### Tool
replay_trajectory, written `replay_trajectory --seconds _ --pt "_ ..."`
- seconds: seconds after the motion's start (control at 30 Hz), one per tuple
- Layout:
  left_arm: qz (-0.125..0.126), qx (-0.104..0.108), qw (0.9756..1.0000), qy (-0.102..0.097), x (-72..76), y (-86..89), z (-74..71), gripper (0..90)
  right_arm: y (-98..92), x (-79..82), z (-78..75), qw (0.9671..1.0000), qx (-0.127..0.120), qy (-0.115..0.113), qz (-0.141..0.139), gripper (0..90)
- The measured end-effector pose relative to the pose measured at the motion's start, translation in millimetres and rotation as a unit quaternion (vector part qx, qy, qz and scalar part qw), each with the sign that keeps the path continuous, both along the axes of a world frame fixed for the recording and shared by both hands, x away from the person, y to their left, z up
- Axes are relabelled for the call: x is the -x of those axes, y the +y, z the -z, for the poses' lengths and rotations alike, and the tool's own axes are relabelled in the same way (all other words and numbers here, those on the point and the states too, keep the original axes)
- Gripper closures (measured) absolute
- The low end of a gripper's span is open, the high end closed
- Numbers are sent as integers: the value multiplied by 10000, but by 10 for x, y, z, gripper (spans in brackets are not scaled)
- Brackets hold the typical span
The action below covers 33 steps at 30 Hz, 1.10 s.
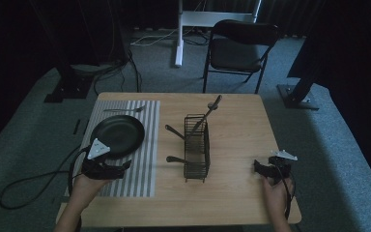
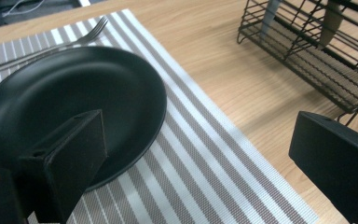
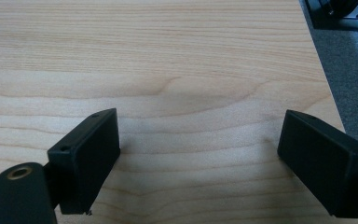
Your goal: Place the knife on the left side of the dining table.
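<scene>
My left fingers (image 1: 127,166) stand wide apart and empty, at the near rim of the black plate (image 1: 117,135) on the striped mat (image 1: 146,145) along the desk's (image 1: 241,193) left side. My right fingers (image 1: 256,166) gape just as wide over bare wood near the desk's near right corner, holding nothing. As I judge it, the plate is my step: I should lower one finger under its rim, the other above it, and close gently before lifting, clear of the fork (image 2: 51,46) beyond and the wire rack (image 1: 196,147) at mid-desk.
</scene>
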<state>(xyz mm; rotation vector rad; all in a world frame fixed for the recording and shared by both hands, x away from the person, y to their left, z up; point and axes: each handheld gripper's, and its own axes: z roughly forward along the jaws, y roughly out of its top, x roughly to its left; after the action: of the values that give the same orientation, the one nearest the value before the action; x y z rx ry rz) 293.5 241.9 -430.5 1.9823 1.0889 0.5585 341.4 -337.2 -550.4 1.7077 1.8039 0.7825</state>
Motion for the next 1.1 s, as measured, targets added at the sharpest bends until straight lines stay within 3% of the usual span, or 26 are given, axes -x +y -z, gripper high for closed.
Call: replay_trajectory --seconds 0.57,0.67,0.87,1.1 --pt "459 21 9989 -65 -176 -281 -206 43 0 0 1 10000 -2 -6 -1 118" --pt "621 21 9980 -74 -239 -401 -270 43 0 0 1 10000 -2 -6 -2 118" --pt "720 99 9972 -174 -306 -514 -369 43 0 0 1 10000 -2 -6 -2 118" --pt "906 17 9957 -177 -369 -664 -445 43 1 0 1 10000 -7 -7 1 118"
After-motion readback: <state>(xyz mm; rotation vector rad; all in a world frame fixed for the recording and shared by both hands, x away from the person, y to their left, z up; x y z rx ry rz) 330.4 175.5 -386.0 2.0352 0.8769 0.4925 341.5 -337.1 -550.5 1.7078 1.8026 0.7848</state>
